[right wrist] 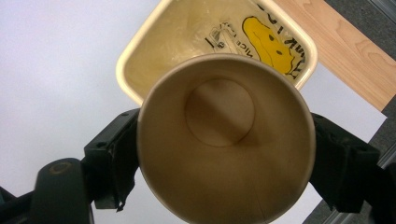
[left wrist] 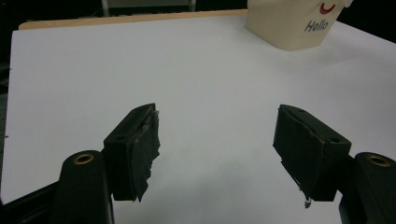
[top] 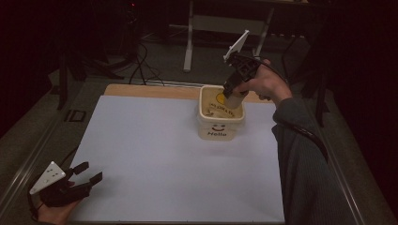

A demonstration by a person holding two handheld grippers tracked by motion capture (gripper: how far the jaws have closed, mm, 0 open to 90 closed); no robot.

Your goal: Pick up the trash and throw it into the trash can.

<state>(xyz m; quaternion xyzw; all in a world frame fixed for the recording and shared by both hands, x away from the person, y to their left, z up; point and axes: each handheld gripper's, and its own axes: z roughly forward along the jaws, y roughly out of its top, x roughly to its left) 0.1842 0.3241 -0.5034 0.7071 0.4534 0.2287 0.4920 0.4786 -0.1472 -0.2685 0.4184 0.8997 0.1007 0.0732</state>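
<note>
Now your right gripper [top: 233, 95] holds a brown paper cup [right wrist: 226, 140] between its two jaws, just above the open cream tub [top: 220, 127] marked "Hello" that stands on the white sheet [top: 155, 154] at the far side. Your left gripper [top: 89, 173] rests at the near left corner of the sheet, its jaws wide apart and holding nothing.
</note>
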